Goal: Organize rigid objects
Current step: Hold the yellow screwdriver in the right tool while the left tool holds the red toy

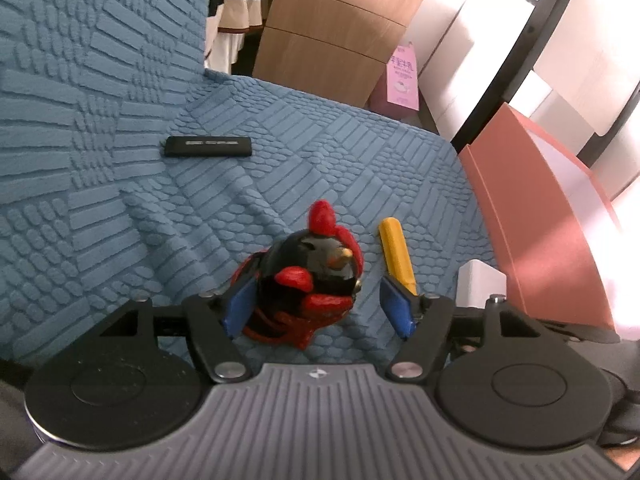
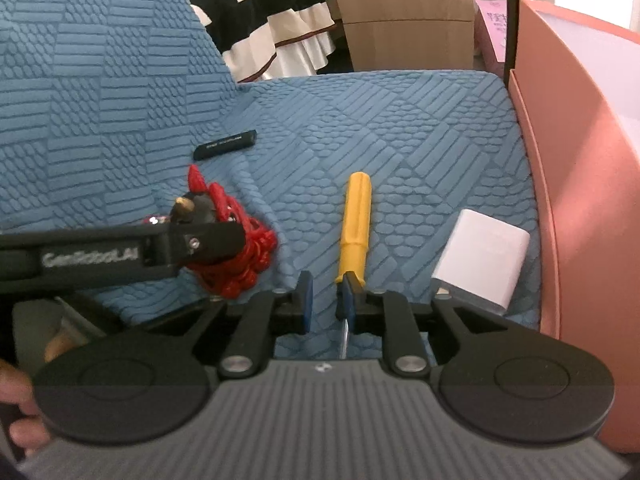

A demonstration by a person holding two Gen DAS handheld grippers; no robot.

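Note:
A black and red rooster figurine (image 1: 310, 276) lies on the blue textured sofa cover (image 1: 280, 152). My left gripper (image 1: 320, 304) is open with its blue pads on both sides of the figurine; the left pad (image 1: 240, 304) touches it. In the right wrist view the figurine (image 2: 224, 236) sits behind the left gripper's finger (image 2: 208, 240). A yellow-handled screwdriver (image 2: 354, 224) lies on the seat, also in the left view (image 1: 396, 254). My right gripper (image 2: 326, 300) is open, its right pad against the screwdriver's shaft end. A white box (image 2: 480, 256) lies to the right.
A black flat bar (image 1: 207, 147) lies near the sofa back, also in the right view (image 2: 225, 145). A pink open box (image 2: 576, 184) stands at the seat's right edge. A wooden cabinet (image 1: 336, 32) and striped fabric (image 2: 264, 20) are behind.

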